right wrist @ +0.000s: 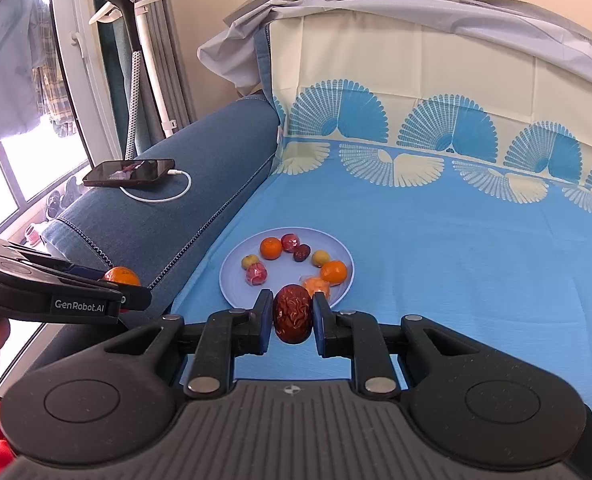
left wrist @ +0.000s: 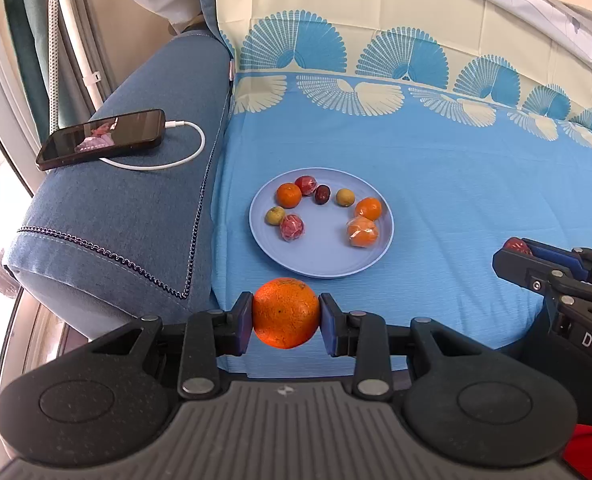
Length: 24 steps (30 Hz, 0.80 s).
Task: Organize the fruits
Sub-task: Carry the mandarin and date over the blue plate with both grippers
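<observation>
- Blue cloth with a fan print (left wrist: pixel 436 168) covers the bed, beside a denim-blue padded side (left wrist: pixel 135 208) bearing a phone (left wrist: pixel 101 138) on a white cable (left wrist: pixel 163 160).
- Left hand-held gripper (left wrist: pixel 285 318) is clamped on an orange (left wrist: pixel 285 312), held just short of the plate (left wrist: pixel 324 256).
- Right hand-held gripper (right wrist: pixel 292 314) pinches a wrinkled red date (right wrist: pixel 292 312) at the plate's near edge.
- Eight small fruits lie in a loose ring on the light blue plate.
</observation>
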{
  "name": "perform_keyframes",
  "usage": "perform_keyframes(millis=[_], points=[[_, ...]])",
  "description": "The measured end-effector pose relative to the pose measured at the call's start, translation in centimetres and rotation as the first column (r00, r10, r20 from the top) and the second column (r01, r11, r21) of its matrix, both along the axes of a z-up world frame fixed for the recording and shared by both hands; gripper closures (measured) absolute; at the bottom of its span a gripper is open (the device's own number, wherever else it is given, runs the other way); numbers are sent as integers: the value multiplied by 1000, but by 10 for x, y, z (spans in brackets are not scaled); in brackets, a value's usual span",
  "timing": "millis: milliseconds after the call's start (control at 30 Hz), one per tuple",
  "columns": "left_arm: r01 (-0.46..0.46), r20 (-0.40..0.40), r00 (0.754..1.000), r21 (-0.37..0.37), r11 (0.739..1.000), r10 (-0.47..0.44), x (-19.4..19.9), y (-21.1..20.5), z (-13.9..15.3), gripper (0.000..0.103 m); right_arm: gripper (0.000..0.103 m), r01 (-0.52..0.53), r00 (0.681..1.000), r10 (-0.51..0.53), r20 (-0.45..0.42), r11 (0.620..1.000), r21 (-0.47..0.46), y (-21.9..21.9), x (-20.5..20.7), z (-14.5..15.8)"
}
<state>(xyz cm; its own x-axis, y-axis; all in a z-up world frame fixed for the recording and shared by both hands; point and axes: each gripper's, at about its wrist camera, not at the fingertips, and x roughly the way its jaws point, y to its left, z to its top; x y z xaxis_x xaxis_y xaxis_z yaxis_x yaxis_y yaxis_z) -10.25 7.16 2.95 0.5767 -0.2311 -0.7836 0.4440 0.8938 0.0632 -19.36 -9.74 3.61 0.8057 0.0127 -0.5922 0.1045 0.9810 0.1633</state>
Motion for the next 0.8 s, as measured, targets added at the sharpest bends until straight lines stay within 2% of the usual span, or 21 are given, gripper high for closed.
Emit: perform_keyframes(millis=[800], points=[[-29, -20, 999, -17, 999, 29, 23, 5, -6, 65, 81, -15, 999, 13, -46, 999, -36, 7, 19, -7]])
